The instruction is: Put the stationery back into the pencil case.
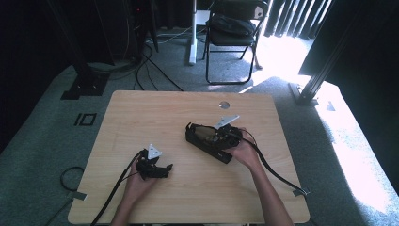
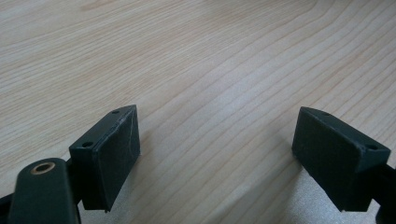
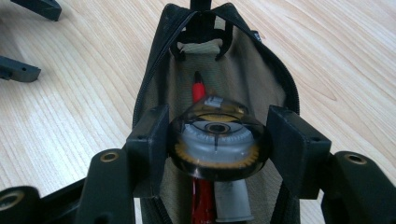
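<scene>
A black zip pouch (image 3: 150,79) with a tan lining lies open on the wooden table (image 1: 141,113); in the high view the pouch (image 1: 200,140) sits right of centre. My right gripper (image 3: 215,133) is inside the pouch mouth, shut on a round clear case (image 3: 217,149) with a grey wheel and a yellow toothed ring. A red pen (image 3: 199,91) and a grey tube (image 3: 231,203) lie in the pouch under it. In the high view the right gripper (image 1: 214,136) is over the pouch. My left gripper (image 2: 217,149) is open over bare wood, left of the pouch (image 1: 164,168).
A round grommet hole (image 1: 224,104) sits near the table's far edge. A black folding chair (image 1: 233,28) stands on the carpet beyond the table. Cables (image 1: 146,66) and black frame posts (image 1: 324,66) are on the floor around it.
</scene>
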The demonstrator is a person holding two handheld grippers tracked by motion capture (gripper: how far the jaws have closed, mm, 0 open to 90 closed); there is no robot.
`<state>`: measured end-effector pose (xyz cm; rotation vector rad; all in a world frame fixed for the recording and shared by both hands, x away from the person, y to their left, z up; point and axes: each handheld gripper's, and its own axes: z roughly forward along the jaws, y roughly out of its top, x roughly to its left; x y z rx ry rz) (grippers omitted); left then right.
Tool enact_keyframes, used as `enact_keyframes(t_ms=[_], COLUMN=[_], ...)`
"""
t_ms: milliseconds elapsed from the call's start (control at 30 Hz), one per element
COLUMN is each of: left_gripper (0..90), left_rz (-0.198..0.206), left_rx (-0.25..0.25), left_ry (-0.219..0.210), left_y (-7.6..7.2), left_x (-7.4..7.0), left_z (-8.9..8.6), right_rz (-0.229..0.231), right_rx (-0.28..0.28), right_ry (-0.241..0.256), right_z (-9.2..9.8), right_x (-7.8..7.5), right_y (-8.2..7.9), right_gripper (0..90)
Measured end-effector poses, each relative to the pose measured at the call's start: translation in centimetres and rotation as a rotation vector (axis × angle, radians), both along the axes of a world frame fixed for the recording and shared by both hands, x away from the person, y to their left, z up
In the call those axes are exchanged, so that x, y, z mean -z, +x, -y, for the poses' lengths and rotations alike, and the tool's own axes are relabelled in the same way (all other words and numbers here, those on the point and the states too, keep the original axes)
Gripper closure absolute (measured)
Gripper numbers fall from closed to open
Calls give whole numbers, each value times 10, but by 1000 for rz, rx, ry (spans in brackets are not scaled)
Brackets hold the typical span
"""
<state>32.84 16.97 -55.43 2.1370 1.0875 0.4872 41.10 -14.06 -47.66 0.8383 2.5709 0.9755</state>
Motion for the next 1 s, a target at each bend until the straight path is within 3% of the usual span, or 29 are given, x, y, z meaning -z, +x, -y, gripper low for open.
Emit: enact_keyframes(t_ms=[500,800,1000], left_gripper=[156,156,156], left_rz=[0,1,2], left_rx=[1,-1,-1], left_ry=[0,-2,-1], left_y=[0,0,0], left_x=[0,0,0], left_z=[0,0,0], right_rz=[20,117,170], right_rx=[19,47,41], right_ry=[14,11,44], right_z=[2,6,6], right_x=[-4,-19,-26], right_y=[-4,-24,-47], right_gripper=[358,287,285])
